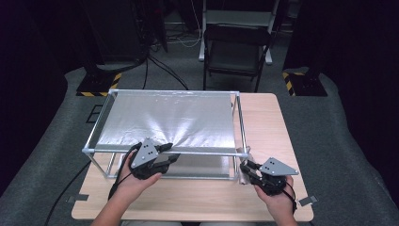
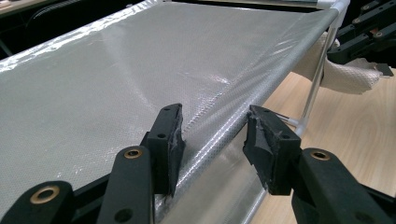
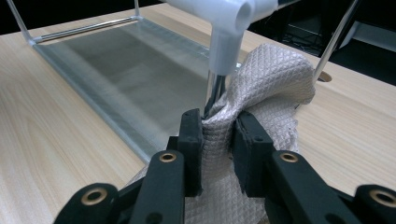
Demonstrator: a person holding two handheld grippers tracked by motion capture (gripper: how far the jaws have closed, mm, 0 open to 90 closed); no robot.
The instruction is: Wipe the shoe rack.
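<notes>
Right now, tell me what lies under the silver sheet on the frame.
Under the silver sheet, the frame's lower rails and wooden table show near the front edge. Farther back the sheet covers everything.

- Your forearms are cut off by the bottom edge of the high view, and so is the tabletop (image 1: 197, 200) at its near edge.
- The beige cloth (image 3: 261, 88) runs off the bottom of the right gripper view; the pads of the right hand-held gripper (image 3: 219, 140) cover the fold they pinch.
- Behind the cloth, the lower part of the frame post (image 3: 214, 93) is hidden.
- In the left gripper view, the silver sheet (image 2: 116, 79) is cut off at the left and top edges.
- There the cloth's far end sits behind a post (image 2: 317, 79).
</notes>
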